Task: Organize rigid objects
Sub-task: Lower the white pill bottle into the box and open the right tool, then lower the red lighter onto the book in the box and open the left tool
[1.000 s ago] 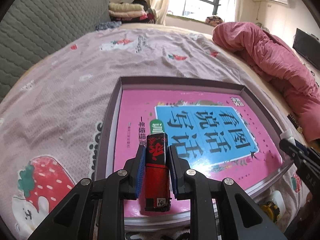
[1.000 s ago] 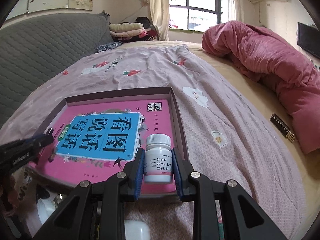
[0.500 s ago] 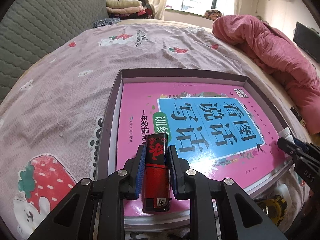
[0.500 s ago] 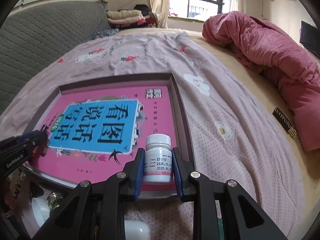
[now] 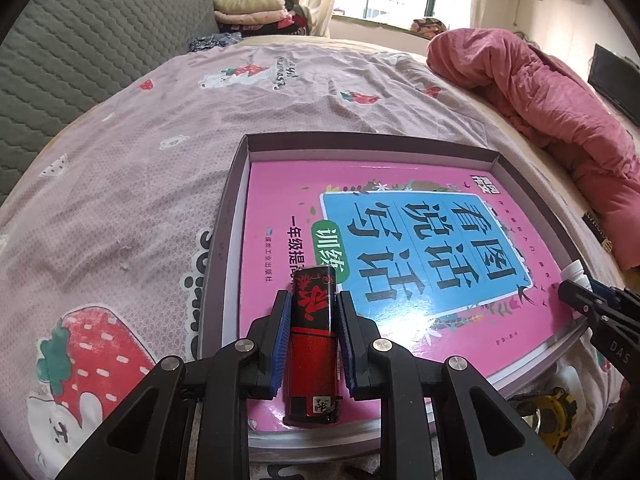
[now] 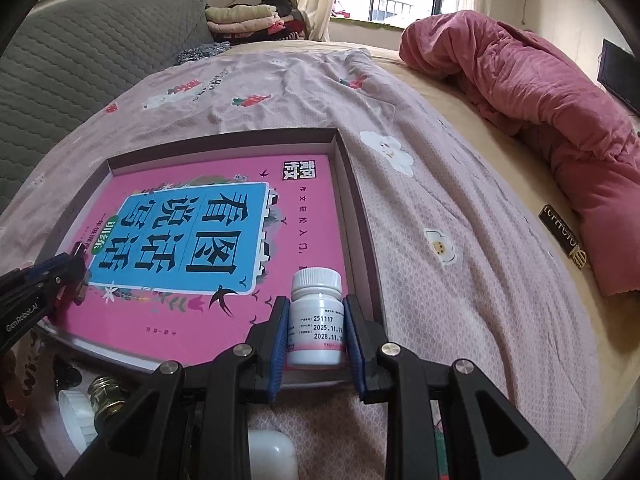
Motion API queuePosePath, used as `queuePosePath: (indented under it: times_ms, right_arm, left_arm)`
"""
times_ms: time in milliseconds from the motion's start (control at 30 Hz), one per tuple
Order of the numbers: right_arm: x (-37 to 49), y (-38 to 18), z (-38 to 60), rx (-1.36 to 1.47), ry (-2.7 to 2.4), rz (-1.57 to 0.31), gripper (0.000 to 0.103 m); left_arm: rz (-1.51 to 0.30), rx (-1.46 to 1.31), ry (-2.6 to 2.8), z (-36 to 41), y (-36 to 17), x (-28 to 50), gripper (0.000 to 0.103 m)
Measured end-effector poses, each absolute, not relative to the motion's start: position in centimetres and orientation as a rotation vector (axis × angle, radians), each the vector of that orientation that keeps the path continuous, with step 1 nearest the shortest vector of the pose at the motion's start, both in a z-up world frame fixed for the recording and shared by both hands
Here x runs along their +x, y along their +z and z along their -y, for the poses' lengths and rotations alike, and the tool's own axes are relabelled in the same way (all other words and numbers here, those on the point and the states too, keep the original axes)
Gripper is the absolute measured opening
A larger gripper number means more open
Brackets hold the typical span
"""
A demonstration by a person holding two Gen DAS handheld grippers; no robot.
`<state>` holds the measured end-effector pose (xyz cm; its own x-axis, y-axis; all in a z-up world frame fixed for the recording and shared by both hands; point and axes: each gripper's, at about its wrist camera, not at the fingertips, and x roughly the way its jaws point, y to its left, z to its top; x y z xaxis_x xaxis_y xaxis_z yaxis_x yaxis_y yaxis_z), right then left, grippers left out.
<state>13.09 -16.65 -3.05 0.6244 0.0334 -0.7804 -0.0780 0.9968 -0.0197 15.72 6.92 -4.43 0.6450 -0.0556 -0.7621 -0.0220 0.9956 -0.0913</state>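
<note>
My left gripper (image 5: 313,304) is shut on a red and black lighter (image 5: 313,336) and holds it over the near left part of a pink book (image 5: 400,240) lying in a shallow purple box (image 5: 236,196). My right gripper (image 6: 316,312) is shut on a white pill bottle (image 6: 317,320) and holds it upright over the book's (image 6: 200,240) near right corner inside the box (image 6: 356,208). Each gripper shows at the edge of the other's view: the right one (image 5: 600,312), the left one (image 6: 40,284).
The box lies on a bed with a mauve strawberry-print sheet (image 5: 140,140). A pink quilt (image 6: 540,92) is heaped at the right. A dark label tag (image 6: 564,236) lies beside it. Small items, a yellow one (image 5: 548,416), a metal cap (image 6: 106,396) and a white bottle (image 6: 272,456), lie near the box's front edge.
Both grippers have moved forward over the box and lowered slightly, each still holding its object. The book looms larger in both views.
</note>
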Motion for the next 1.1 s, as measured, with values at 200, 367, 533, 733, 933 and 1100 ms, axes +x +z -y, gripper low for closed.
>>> queuePosePath:
  times_ms: [200, 367, 533, 733, 933, 1100]
  right_arm:
    - [12.7, -2.9, 16.5, -0.059, 0.056, -0.889, 0.027]
    - [12.0, -2.5, 16.7, -0.06, 0.052, -0.875, 0.027]
    - [11.0, -1.8, 17.5, -0.006, 0.044, -0.859, 0.033]
    - [9.6, -1.1, 17.8, 0.007, 0.058, -0.835, 0.039]
    - [8.9, -0.9, 18.3, 0.005, 0.049, -0.842, 0.039]
    - [8.1, -0.6, 19.2, 0.015, 0.028, -0.835, 0.04]
  left_arm:
    - [-0.871, -0.092, -0.023, -7.0, -4.5, 15.7, 0.023]
    - [-0.872, -0.095, -0.026, -7.0, -4.5, 15.7, 0.023]
    - [-0.87, -0.104, -0.039, -7.1, -4.5, 15.6, 0.023]
    - [-0.854, -0.111, -0.041, -7.3, -4.3, 15.2, 0.023]
    - [-0.825, -0.119, -0.045, -7.6, -3.7, 14.7, 0.023]
    - [-0.822, -0.132, -0.073, -7.5, -3.5, 14.4, 0.024]
